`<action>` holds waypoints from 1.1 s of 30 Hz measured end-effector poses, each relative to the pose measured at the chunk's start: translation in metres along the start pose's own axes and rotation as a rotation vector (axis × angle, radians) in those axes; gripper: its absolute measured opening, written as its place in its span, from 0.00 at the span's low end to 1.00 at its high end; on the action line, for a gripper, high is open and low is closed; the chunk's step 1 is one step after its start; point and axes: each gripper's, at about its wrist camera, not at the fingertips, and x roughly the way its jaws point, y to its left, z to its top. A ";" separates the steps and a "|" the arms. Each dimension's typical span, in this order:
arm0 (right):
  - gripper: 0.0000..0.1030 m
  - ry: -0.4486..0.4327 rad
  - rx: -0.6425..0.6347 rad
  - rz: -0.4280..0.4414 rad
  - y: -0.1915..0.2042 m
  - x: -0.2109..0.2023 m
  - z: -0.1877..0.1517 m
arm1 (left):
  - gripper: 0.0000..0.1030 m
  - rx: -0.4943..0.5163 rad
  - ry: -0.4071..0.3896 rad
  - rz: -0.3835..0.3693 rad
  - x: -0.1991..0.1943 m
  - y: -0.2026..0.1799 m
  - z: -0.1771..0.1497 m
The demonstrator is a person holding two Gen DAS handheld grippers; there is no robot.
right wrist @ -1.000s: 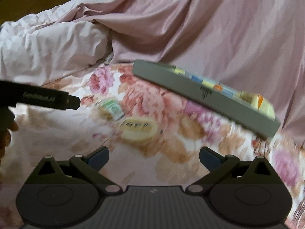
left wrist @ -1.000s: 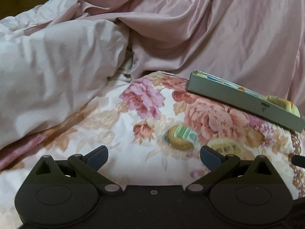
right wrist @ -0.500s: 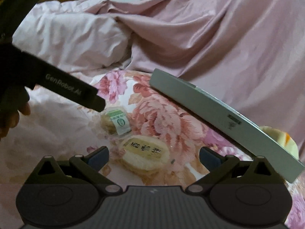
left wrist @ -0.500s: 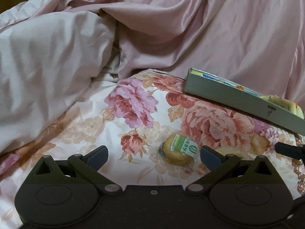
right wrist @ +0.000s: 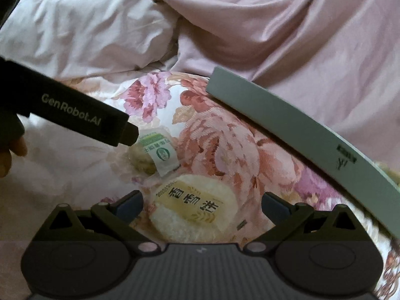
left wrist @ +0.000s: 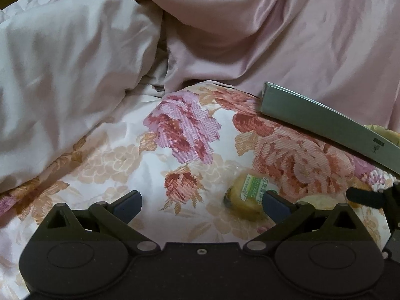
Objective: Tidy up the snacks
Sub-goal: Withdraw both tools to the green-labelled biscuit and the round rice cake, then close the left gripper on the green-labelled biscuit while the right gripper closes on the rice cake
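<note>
1. Right wrist view: the right tool [right wrist: 202, 203] has its fingers spread wide apart, holding nothing, low over the floral bedspread [right wrist: 225, 145].
2. A round pale rice cracker [right wrist: 193, 211] in a clear wrapper with a yellow label lies on the bedspread between those fingers, touched by neither.
3. Just beyond the cracker, touching its wrapper edge, lies a small cake [right wrist: 152, 156] with a green-and-white label.
4. The left tool [right wrist: 75, 115], a dark bar marked "GenRobot.AI", reaches in with its tip right at the small cake; a hand [right wrist: 10, 150] shows at the frame edge.
5. A grey box [right wrist: 287, 122] rests beyond the cracker, its long side facing the camera.
6. Left wrist view: the left tool [left wrist: 201, 203] is also spread wide and empty; the small cake [left wrist: 246, 197] sits against the inner side of one finger.
7. The grey box [left wrist: 325, 122] lies beyond the cake, with pink bedding [left wrist: 250, 37] heaped behind it.
</note>
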 end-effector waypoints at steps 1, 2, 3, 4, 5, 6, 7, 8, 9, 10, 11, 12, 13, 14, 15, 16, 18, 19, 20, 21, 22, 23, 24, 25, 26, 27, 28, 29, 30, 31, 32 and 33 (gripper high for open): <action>0.97 -0.002 0.014 0.009 -0.003 0.000 0.000 | 0.99 0.000 0.002 -0.001 0.001 -0.001 0.000; 0.94 -0.002 0.026 0.025 -0.005 0.000 -0.001 | 0.99 0.003 0.003 -0.003 0.003 -0.002 0.000; 0.93 0.001 0.038 0.038 -0.008 0.000 0.000 | 0.99 0.007 0.004 -0.006 0.004 -0.004 -0.001; 0.89 0.004 0.053 0.045 -0.010 0.000 0.000 | 0.99 0.013 0.003 -0.009 0.005 -0.006 -0.001; 0.82 0.010 0.067 0.067 -0.012 0.000 -0.001 | 0.99 0.019 0.002 -0.015 0.005 -0.009 -0.002; 0.80 0.018 0.078 0.089 -0.014 -0.001 -0.001 | 0.99 0.028 -0.002 -0.021 0.006 -0.011 -0.002; 0.79 0.023 0.084 0.092 -0.014 -0.001 0.000 | 0.99 0.037 -0.005 -0.023 0.006 -0.014 -0.002; 0.77 0.029 0.083 0.097 -0.015 -0.002 0.000 | 0.99 0.045 -0.010 -0.022 0.006 -0.017 -0.002; 0.77 0.036 0.077 0.101 -0.015 -0.004 0.001 | 0.99 0.051 -0.018 -0.023 0.006 -0.020 -0.002; 0.76 0.044 0.069 0.101 -0.015 -0.007 0.001 | 0.99 0.057 -0.024 -0.029 0.006 -0.023 -0.001; 0.76 0.054 0.061 0.100 -0.016 -0.009 0.001 | 0.99 0.062 -0.029 -0.034 0.006 -0.025 0.000; 0.76 0.061 0.053 0.094 -0.017 -0.014 0.001 | 0.99 0.067 -0.033 -0.038 0.007 -0.027 0.001; 0.76 0.071 0.038 0.084 -0.018 -0.018 0.000 | 0.99 0.072 -0.036 -0.041 0.008 -0.030 0.002; 0.76 0.077 0.021 0.069 -0.019 -0.023 -0.002 | 0.99 0.078 -0.038 -0.045 0.009 -0.032 0.003; 0.76 0.083 0.006 0.054 -0.020 -0.026 -0.003 | 0.99 0.086 -0.038 -0.050 0.010 -0.035 0.003; 0.77 0.090 -0.005 0.041 -0.022 -0.030 -0.003 | 0.99 0.095 -0.038 -0.052 0.012 -0.037 0.003; 0.77 0.102 -0.002 0.028 -0.030 -0.033 -0.004 | 0.99 0.119 -0.036 -0.055 0.016 -0.042 0.001; 0.77 0.107 0.010 0.026 -0.034 -0.033 -0.005 | 0.99 0.135 -0.030 -0.059 0.018 -0.045 0.000; 0.77 0.119 0.027 0.025 -0.038 -0.031 -0.007 | 0.99 0.148 -0.026 -0.063 0.020 -0.047 -0.002; 0.77 0.130 0.040 0.026 -0.041 -0.029 -0.008 | 0.99 0.161 -0.022 -0.066 0.022 -0.050 -0.003; 0.77 0.138 0.054 0.031 -0.043 -0.028 -0.009 | 0.99 0.178 -0.016 -0.068 0.025 -0.052 -0.005; 0.77 0.143 0.067 0.039 -0.045 -0.027 -0.010 | 0.99 0.189 -0.009 -0.066 0.028 -0.054 -0.007; 0.78 0.143 0.073 0.042 -0.047 -0.026 -0.010 | 0.99 0.198 0.000 -0.062 0.031 -0.055 -0.008; 0.78 0.142 0.074 0.042 -0.046 -0.025 -0.010 | 0.99 0.202 0.008 -0.060 0.034 -0.056 -0.008; 0.78 0.138 0.069 0.040 -0.045 -0.025 -0.011 | 0.99 0.203 0.015 -0.059 0.037 -0.056 -0.009; 0.78 0.136 0.065 0.038 -0.045 -0.024 -0.011 | 0.99 0.200 0.018 -0.060 0.040 -0.055 -0.008; 0.79 0.135 0.063 0.037 -0.044 -0.023 -0.012 | 0.99 0.195 0.019 -0.062 0.042 -0.055 -0.008; 0.81 0.136 0.063 0.038 -0.045 -0.023 -0.013 | 0.99 0.188 0.020 -0.063 0.044 -0.054 -0.008; 0.82 0.138 0.067 0.041 -0.045 -0.022 -0.014 | 0.99 0.181 0.021 -0.061 0.046 -0.052 -0.007; 0.83 0.140 0.073 0.043 -0.045 -0.022 -0.015 | 0.99 0.174 0.022 -0.060 0.047 -0.051 -0.007; 0.85 0.142 0.081 0.046 -0.045 -0.021 -0.016 | 0.99 0.170 0.023 -0.061 0.049 -0.051 -0.008; 0.85 0.144 0.086 0.048 -0.046 -0.019 -0.015 | 0.98 0.170 0.023 -0.062 0.050 -0.050 -0.008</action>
